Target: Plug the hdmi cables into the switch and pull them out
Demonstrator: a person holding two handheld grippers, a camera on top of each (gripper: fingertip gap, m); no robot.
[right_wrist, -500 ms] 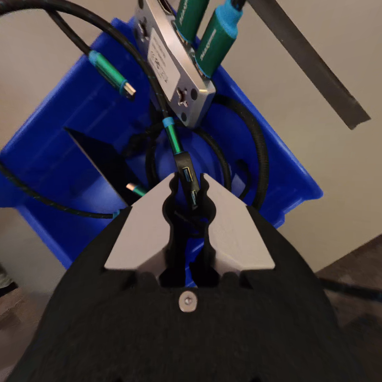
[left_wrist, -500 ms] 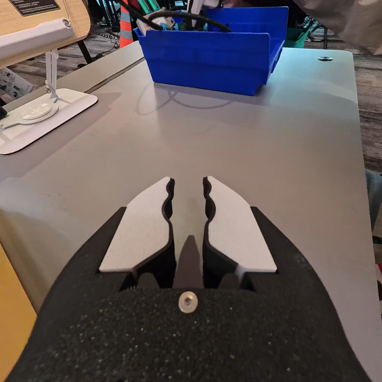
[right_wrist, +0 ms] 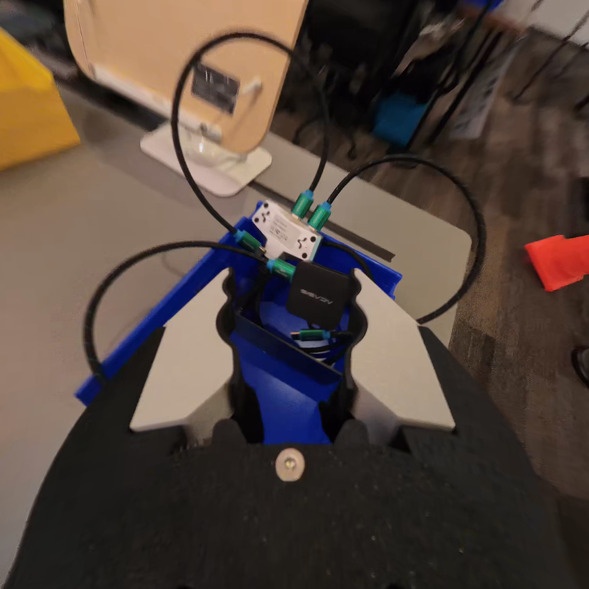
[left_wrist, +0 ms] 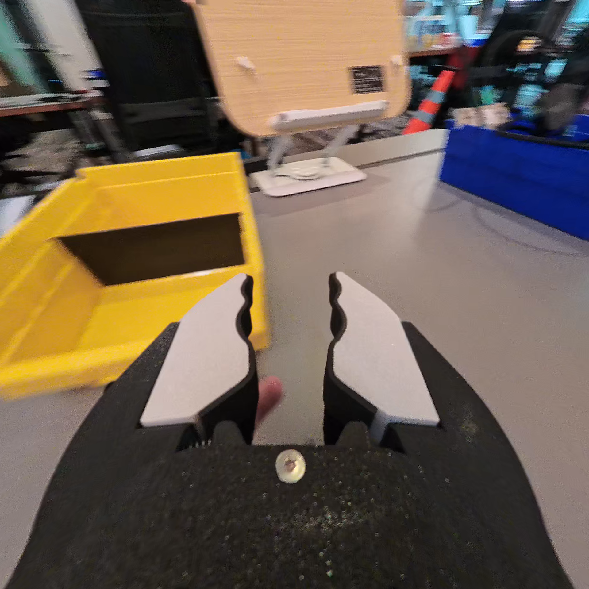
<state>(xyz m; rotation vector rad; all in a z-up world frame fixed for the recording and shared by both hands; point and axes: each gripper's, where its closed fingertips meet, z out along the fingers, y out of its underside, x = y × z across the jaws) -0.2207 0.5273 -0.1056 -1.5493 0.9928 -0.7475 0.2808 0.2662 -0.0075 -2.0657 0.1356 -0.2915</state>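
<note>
Left wrist view: the left gripper (left_wrist: 290, 280) hovers over a grey table (left_wrist: 430, 302) with its two white fingers spread apart and nothing between them. A fingertip of the person (left_wrist: 269, 398) shows in the gap near the base of the fingers. To the left, a yellow bin (left_wrist: 134, 277) sits on the table, its near corner just beside the left finger in the picture. Farther back stands a light wooden board on a white stand (left_wrist: 306, 70). A blue bin (left_wrist: 516, 178) sits at the far right edge of the table, with an orange traffic cone (left_wrist: 430, 102) on the floor behind it. The picture is blurred.

Right wrist view: the right gripper (right_wrist: 291, 275) hangs above the blue bin (right_wrist: 197, 280), its fingers spread wide and gripping nothing. The silver HDMI switch (right_wrist: 285, 232) rests at the bin's far end, tilted, with two green-ended HDMI cables (right_wrist: 310, 210) plugged into its far side. Their black cords loop up and outward. A third green plug (right_wrist: 247, 240) sits at the switch's near left side; whether it is seated cannot be told. A black square box (right_wrist: 317, 296) lies between the fingertips in the picture, with a green plug (right_wrist: 282, 267) at its corner. Another loose green plug (right_wrist: 310, 334) lies in the bin below it.
</note>
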